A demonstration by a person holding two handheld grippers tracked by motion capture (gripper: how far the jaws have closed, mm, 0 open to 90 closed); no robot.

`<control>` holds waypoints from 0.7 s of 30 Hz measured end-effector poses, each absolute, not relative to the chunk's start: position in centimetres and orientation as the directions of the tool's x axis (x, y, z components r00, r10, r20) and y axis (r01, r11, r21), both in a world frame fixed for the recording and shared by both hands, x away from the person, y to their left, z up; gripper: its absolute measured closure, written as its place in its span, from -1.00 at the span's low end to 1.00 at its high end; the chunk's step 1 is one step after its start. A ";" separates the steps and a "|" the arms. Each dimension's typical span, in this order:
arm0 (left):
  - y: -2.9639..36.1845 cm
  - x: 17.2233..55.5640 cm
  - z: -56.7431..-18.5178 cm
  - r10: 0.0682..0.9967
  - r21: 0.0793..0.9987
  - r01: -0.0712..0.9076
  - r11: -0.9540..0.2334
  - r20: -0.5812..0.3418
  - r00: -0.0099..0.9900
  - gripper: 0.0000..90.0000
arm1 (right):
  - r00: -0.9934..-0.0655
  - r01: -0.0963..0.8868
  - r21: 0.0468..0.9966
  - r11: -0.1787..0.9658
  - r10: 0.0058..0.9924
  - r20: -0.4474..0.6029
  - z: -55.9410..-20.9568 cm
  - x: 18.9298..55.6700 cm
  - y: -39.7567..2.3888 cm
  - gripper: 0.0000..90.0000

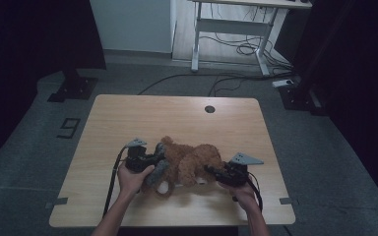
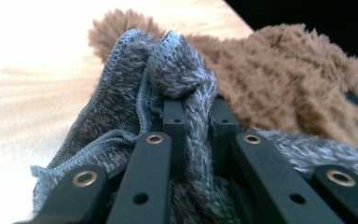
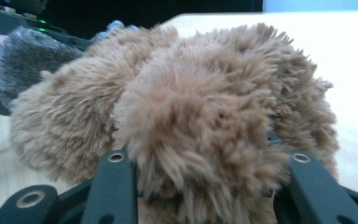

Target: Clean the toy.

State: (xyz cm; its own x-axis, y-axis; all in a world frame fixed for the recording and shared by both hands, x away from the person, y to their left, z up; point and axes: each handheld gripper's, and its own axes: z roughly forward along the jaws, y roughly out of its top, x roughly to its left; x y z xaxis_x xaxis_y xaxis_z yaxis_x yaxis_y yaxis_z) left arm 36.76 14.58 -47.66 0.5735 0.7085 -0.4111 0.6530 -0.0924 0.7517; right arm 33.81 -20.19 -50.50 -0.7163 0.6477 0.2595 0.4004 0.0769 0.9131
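One brown plush toy animal (image 1: 193, 162) and one grey fleece cloth (image 1: 158, 171) near the wooden desk's (image 1: 177, 118) near edge

Left gripper (image 1: 150, 162) pinches the cloth between narrow jaws; right gripper (image 1: 211, 172) clamps the toy's fur; two grippers in all.

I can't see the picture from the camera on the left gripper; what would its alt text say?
A fold of fuzzy grey cloth is pinched between two black jaws that rise from the bottom of the picture. Behind it lies a shaggy brown plush toy on a pale wooden table, with darkness past the table's edge.
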 end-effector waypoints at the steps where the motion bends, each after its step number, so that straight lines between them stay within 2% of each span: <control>1: 14.5 37.1 -47.6 0.707 0.753 0.652 -0.090 -0.413 0.574 0.79 | -0.715 0.388 0.919 0.075 0.653 0.248 -50.4 33.9 -20.1 0.26; 5: 13.6 38.5 -46.6 0.706 0.775 0.626 -0.087 -0.395 0.588 0.79 | -0.701 0.319 0.947 0.042 0.683 0.205 -49.8 34.5 -19.8 0.28; 8: 12.3 39.8 -45.7 0.631 0.776 0.629 -0.058 -0.460 0.625 0.79 | -0.689 0.262 0.964 0.039 0.708 0.159 -49.7 35.4 -19.3 0.28; 9: 11.5 39.9 -45.4 0.640 0.780 0.618 -0.095 -0.428 0.638 0.79 | -0.689 0.252 0.967 0.037 0.708 0.153 -49.9 35.7 -19.1 0.28; 12: 9.5 39.8 -45.0 0.672 0.784 0.594 -0.182 -0.341 0.657 0.78 | -0.662 0.269 0.959 0.087 0.740 0.118 -50.9 36.2 -18.8 0.27; 21: 10.3 38.8 -44.3 0.732 0.772 0.594 -0.224 -0.269 0.626 0.76 | -0.683 0.358 0.926 0.117 0.709 0.174 -52.2 35.1 -21.2 0.15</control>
